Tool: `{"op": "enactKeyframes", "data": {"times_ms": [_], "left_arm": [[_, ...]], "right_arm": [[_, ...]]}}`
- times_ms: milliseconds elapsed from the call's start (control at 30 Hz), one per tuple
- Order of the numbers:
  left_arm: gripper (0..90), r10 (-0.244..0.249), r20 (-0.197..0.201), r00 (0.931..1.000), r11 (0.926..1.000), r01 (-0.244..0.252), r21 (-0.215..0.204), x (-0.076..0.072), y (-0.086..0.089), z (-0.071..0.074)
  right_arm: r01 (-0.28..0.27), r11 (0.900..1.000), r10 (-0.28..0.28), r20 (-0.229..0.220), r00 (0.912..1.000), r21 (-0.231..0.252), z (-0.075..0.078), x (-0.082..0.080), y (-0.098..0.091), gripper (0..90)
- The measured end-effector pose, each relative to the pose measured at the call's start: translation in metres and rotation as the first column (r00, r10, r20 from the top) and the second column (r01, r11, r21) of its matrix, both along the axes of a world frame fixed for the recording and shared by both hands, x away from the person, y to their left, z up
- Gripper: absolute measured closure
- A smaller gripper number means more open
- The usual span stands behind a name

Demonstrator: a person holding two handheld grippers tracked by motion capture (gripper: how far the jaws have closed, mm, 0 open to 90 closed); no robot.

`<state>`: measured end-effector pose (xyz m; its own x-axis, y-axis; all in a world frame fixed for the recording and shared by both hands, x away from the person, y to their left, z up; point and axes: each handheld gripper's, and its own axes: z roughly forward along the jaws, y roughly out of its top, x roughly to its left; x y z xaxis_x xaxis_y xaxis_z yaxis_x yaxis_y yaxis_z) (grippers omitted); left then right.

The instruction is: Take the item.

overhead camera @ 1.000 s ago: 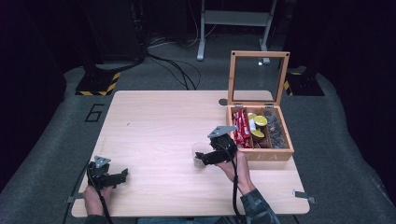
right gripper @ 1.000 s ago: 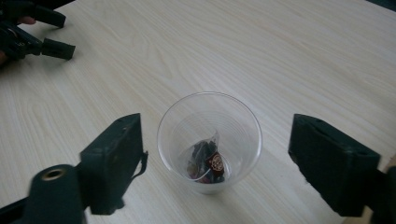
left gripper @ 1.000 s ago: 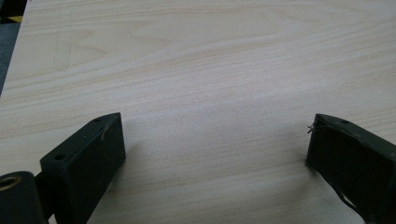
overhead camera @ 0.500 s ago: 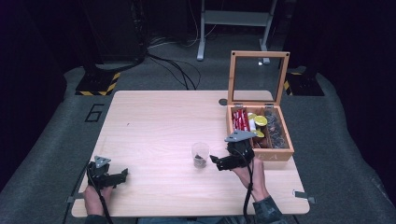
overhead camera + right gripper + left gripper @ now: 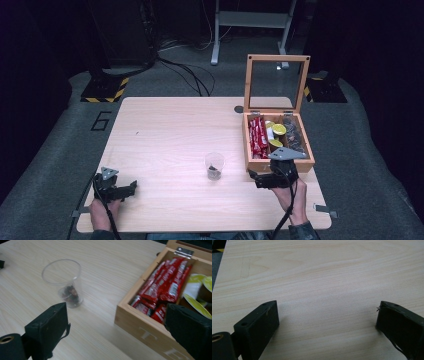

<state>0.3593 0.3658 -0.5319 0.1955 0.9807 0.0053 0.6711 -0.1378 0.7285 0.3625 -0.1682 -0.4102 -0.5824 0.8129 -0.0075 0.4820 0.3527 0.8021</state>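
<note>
With the clear plastic cup [image 5: 214, 165] set down mid-table, we held the right gripper [image 5: 256, 179] empty and wide-jawed near the wooden tea box [image 5: 278, 163], judging a sachet pick came next; the left gripper [image 5: 131, 187] rested open at the near-left corner.

Bare table [image 5: 165, 135] left of cup [image 5: 214, 165]; wooden box [image 5: 278, 163] blocks right side.
</note>
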Motion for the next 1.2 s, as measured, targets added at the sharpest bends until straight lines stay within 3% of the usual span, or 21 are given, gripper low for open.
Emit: {"op": "enactKeyframes", "data": {"times_ms": [333, 367, 467, 600, 733, 767, 833, 867, 1200], "left_arm": [[4.3, 0.0, 0.0, 1.0, 1.0, 0.0, 0.0, 0.0, 0.0, 0.0], [4.3, 0.0, 0.0, 1.0, 1.0, 0.0, 0.0, 0.0, 0.0, 0.0], [4.3, 0.0, 0.0, 1.0, 1.0, 0.0, 0.0, 0.0, 0.0, 0.0], [4.3, 0.0, 0.0, 1.0, 1.0, 0.0, 0.0, 0.0, 0.0, 0.0], [4.2, 0.0, 0.0, 1.0, 1.0, 0.0, 0.0, 0.0, 0.0, 0.0], [4.2, 0.0, 0.0, 1.0, 1.0, 0.0, 0.0, 0.0, 0.0, 0.0], [4.2, 0.0, 0.0, 1.0, 1.0, 0.0, 0.0, 0.0, 0.0, 0.0], [4.2, 0.0, 0.0, 1.0, 1.0, 0.0, 0.001, 0.0, 0.0, 0.0], [4.2, 0.001, 0.002, 1.0, 1.0, -0.001, 0.003, 0.0, 0.0, 0.0]], "right_arm": [[0.128, 0.9918, -0.127, -0.025, 0.9915, 0.006, -0.026, -0.013, -0.045, 5.4], [0.157, 0.9876, -0.156, -0.037, 0.987, 0.01, -0.033, -0.016, -0.054, 5.5], [0.178, 0.984, -0.177, -0.043, 0.9832, 0.009, -0.04, -0.018, -0.059, 5.6], [0.228, 0.9735, -0.226, -0.074, 0.9713, 0.017, -0.06, -0.02, -0.077, 5.8], [0.262, 0.9651, -0.26, -0.092, 0.9613, 0.009, -0.073, -0.02, -0.085, 5.8], [0.28, 0.96, -0.278, -0.103, 0.9551, 0.008, -0.08, -0.021, -0.088, 5.9], [0.286, 0.9582, -0.284, -0.101, 0.9534, 0.001, -0.084, -0.02, -0.091, 5.9], [0.305, 0.9523, -0.304, -0.111, 0.9462, -0.007, -0.091, -0.019, -0.094, 5.9], [0.349, 0.9357, -0.353, -0.114, 0.9288, -0.054, -0.115, -0.013, -0.103, 4.9]]}}
